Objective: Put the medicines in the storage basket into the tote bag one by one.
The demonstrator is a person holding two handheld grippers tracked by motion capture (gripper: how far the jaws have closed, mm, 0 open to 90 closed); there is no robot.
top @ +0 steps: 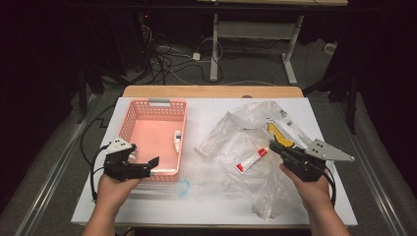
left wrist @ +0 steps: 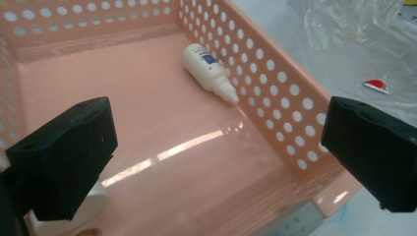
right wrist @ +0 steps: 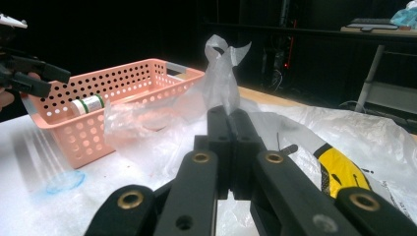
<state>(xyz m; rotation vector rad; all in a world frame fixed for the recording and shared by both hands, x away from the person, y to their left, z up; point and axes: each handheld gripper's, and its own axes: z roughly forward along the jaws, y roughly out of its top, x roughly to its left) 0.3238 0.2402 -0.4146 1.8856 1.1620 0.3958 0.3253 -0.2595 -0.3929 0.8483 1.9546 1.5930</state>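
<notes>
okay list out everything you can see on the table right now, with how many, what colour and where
basket: one, pink, perforated, left half of the table
small bottle: one, white, lying inside the basket by its right wall
plastic bag: one, clear, crumpled, right half of the table
tube: one, white with red ends, lying on the bag
yellow-printed packet: one, under the bag near the right hand-held gripper
ring mark: one, blue, on the table in front of the basket
table: one, white top
left hand-held gripper: black, open, at the basket's near edge
right hand-held gripper: black, shut, over the bag
</notes>
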